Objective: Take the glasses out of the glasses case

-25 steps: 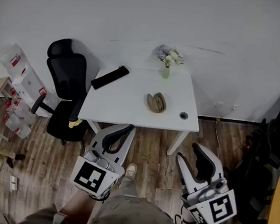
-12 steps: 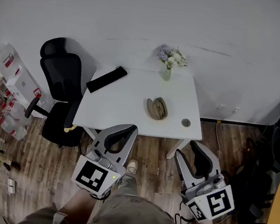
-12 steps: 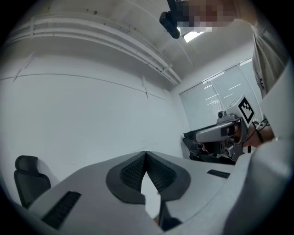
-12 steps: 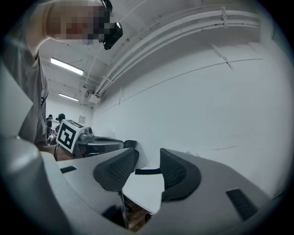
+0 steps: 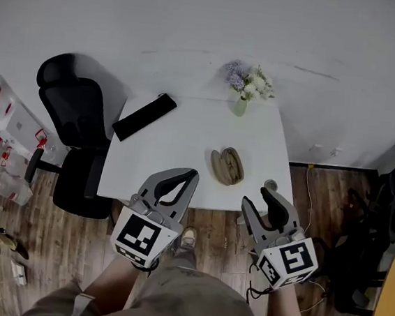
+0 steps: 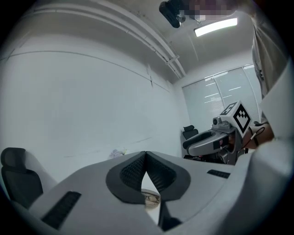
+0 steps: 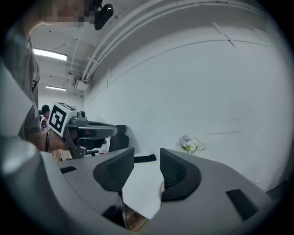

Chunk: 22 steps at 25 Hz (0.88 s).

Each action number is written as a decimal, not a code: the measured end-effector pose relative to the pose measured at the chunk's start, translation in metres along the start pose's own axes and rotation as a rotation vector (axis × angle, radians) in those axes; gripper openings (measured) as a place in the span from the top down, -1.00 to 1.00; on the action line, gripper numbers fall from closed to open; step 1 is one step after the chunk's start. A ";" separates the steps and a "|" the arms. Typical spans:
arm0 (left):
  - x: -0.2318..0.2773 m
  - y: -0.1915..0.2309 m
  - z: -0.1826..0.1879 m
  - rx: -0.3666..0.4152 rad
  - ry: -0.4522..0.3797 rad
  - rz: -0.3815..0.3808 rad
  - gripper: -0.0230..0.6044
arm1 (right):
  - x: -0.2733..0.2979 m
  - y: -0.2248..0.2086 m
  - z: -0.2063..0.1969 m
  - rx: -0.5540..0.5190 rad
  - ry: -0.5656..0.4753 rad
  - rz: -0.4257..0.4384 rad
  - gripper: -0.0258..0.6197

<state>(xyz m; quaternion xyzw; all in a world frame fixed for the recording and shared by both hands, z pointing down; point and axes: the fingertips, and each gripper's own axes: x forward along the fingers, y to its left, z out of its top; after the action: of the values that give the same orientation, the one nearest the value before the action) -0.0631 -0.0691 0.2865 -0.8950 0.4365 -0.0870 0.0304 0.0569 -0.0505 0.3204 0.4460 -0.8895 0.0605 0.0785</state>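
An open brown glasses case [image 5: 227, 166] lies on the white table [image 5: 177, 152], right of its middle, with the glasses seemingly lying inside. My left gripper [image 5: 193, 175] hovers at the table's near edge, left of the case, its jaws shut on nothing. In the left gripper view the tips [image 6: 146, 153] meet, and the case [image 6: 150, 198] shows through the gap below them. My right gripper [image 5: 257, 199] is open and empty at the near right corner, short of the case. In the right gripper view its jaws [image 7: 147, 150] stand apart over the tabletop [image 7: 140, 186].
A long black flat object [image 5: 144, 116] lies at the table's far left. A vase of flowers [image 5: 247, 87] stands at the far edge, and a small round thing [image 5: 270, 184] sits near the right corner. A black office chair [image 5: 72, 119] stands left of the table.
Both grippers have moved forward from over the floor to the table's near edge. The table and case now sit closer in the head view. Neither gripper's jaws have changed.
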 end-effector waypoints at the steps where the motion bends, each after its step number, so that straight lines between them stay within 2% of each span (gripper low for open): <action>1: 0.008 0.012 -0.006 -0.001 0.012 -0.008 0.88 | 0.014 -0.004 -0.005 0.004 0.024 -0.003 0.34; 13: 0.101 0.103 -0.077 0.025 0.150 -0.119 0.88 | 0.143 -0.064 -0.082 0.133 0.278 -0.106 0.30; 17: 0.122 0.122 -0.103 0.005 0.191 -0.140 0.88 | 0.167 -0.073 -0.115 0.146 0.364 -0.119 0.29; 22: 0.139 0.127 -0.139 -0.050 0.252 -0.168 0.88 | 0.191 -0.086 -0.160 0.181 0.461 -0.138 0.28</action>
<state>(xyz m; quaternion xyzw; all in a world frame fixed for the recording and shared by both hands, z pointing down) -0.1026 -0.2538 0.4249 -0.9108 0.3624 -0.1899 -0.0542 0.0266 -0.2232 0.5176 0.4853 -0.8065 0.2345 0.2429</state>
